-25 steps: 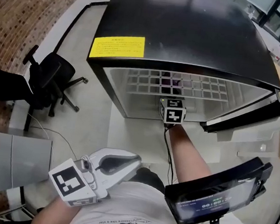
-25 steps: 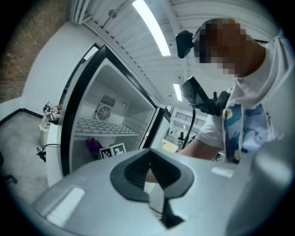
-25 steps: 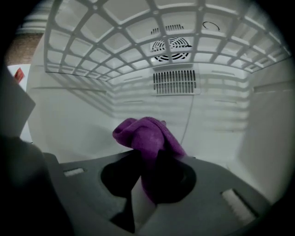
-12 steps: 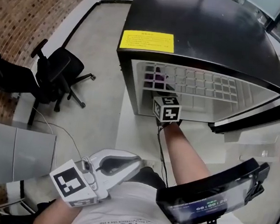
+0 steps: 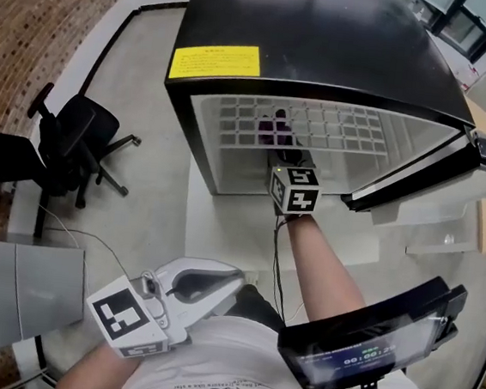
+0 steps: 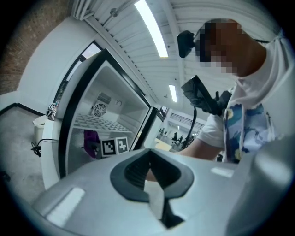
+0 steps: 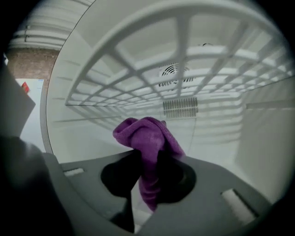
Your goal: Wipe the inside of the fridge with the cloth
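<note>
Chair: a black swivel office chair [image 5: 72, 141] stands on the grey concrete floor [image 5: 135, 195], beside the red brick wall [image 5: 36, 29].
Screen: a dark flat screen [image 5: 366, 340] shows pale digits, tilted.
Lights: long white ceiling strip lights [image 6: 151, 27] glow overhead.

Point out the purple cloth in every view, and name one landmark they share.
Head view: purple cloth, upper centre, under the grid shelf of the fridge.
Left gripper view: left of centre, inside the fridge.
Right gripper view: centre, clamped in the right gripper.
Shared landmark: the grid shelf.
</note>
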